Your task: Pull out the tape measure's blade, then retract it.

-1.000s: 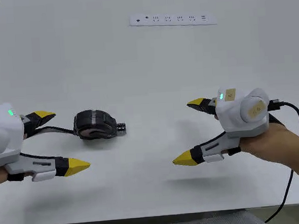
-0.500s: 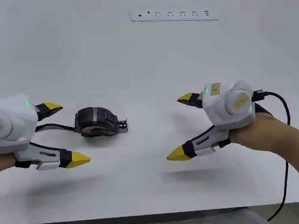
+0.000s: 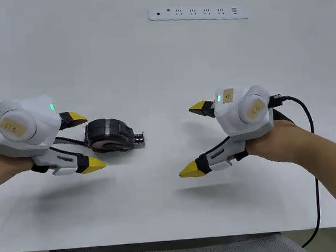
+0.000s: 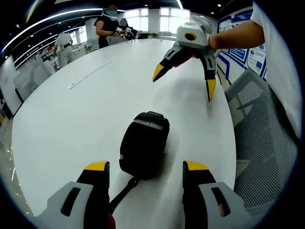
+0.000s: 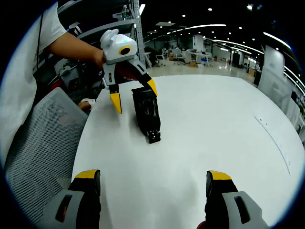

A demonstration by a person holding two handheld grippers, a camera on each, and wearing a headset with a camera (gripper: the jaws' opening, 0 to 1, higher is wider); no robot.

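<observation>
The left gripper [image 3: 89, 140] is spread wide with its yellow tips either side of the rear of the tape [image 3: 108, 135], not yet closed on it; in the left gripper view the black case sits between and just ahead of the two jaws, and a dark strap [image 3: 66, 145] trails back from it under the gripper. The tape lies flat on the white table [image 3: 153, 64], its hook [image 3: 138, 140] pointing toward the right gripper [image 3: 192, 139], which is also spread and holds nothing, well apart from the hook. A power strip [image 3: 198, 13] lies at the far edge. This looks like the approach before the first grasp: the blade appears fully wound in. Next, the left jaws likely need to close on the case to steady it, while the right gripper must travel to the hook and pinch that small tab squarely, which calls for a careful, low line-up. Compared with a second ago, the left gripper has moved in from beside the strap to straddle the case, and the right gripper has drifted closer to the tape, while the tape itself has stayed put
</observation>
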